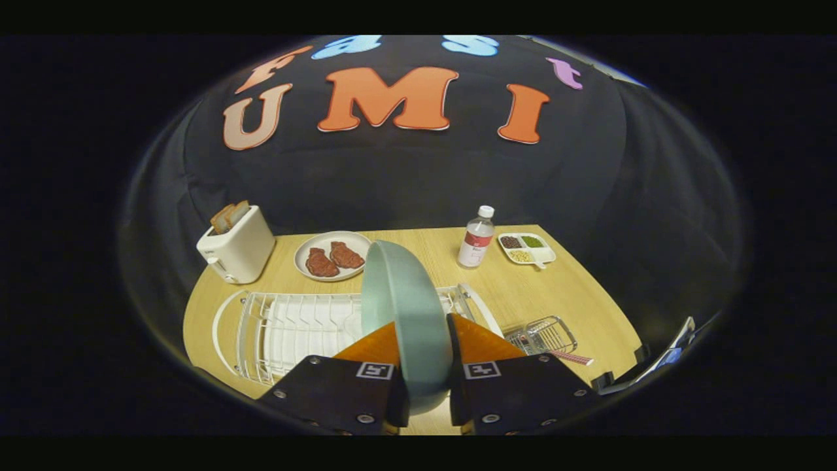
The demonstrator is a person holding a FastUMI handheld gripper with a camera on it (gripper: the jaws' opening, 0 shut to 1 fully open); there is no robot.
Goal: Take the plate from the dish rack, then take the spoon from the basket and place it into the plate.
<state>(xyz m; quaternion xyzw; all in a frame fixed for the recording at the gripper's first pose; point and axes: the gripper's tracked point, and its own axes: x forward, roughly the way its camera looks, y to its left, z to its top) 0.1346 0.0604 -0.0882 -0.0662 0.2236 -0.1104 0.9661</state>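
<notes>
A pale green plate stands on edge between my two fingers, and my gripper is shut on its lower rim. It is held up above the white wire dish rack, which lies just beyond the fingers on the wooden table. To the right of the rack sits a small wire basket. A pink-handled spoon sticks out of the basket toward the table's near right edge.
At the back left stands a white toaster with bread in it. A plate with two pieces of meat, a water bottle and a small divided tray of food line the far side.
</notes>
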